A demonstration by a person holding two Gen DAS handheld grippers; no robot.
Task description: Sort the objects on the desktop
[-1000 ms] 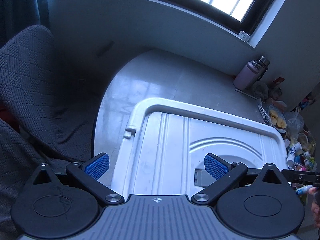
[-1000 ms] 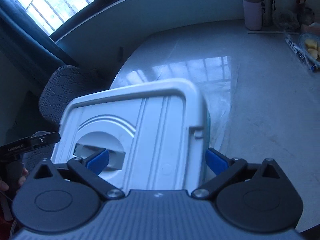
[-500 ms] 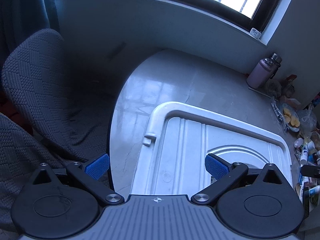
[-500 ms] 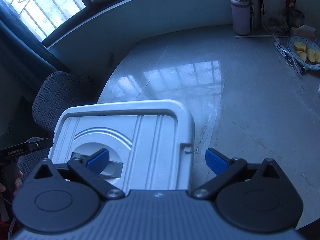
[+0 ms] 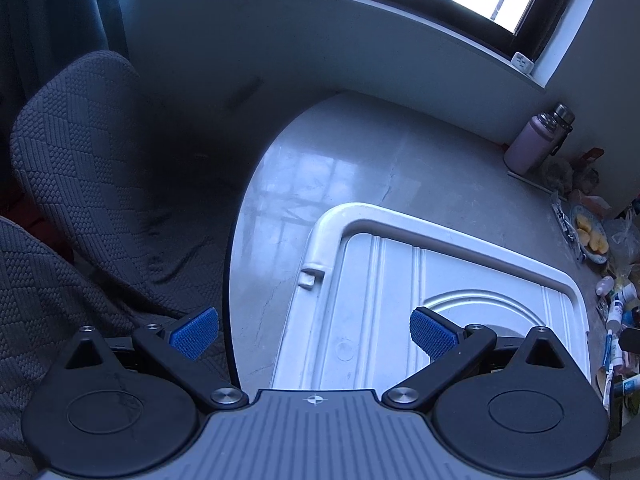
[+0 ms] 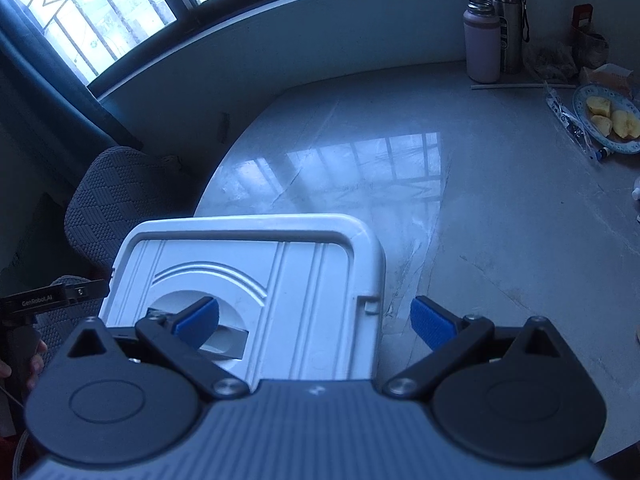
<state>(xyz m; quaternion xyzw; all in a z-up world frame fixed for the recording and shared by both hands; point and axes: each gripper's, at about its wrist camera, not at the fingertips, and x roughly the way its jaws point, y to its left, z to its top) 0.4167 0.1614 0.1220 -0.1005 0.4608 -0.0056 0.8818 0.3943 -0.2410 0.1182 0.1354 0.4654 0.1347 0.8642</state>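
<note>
A white plastic box with a ribbed lid [image 5: 400,300] stands on the grey marble table near its left edge; it also shows in the right wrist view [image 6: 280,280]. The lid has a round recess with a handle [image 6: 224,336]. My left gripper [image 5: 314,334] is open and empty, hovering above the box's left side. My right gripper [image 6: 314,322] is open and empty above the box's right side, one pad over the recess, the other past the lid's edge.
A dark knitted chair [image 5: 80,200] stands left of the table. A pink bottle [image 6: 482,46] and a steel flask [image 6: 508,20] stand at the back. A plate of fruit pieces [image 6: 608,118], pens and small bottles [image 5: 616,308] lie at the right.
Both grippers have drawn back and up from the box, so it looks smaller and lower in view. The left view has shifted left. Both grippers stay open.
</note>
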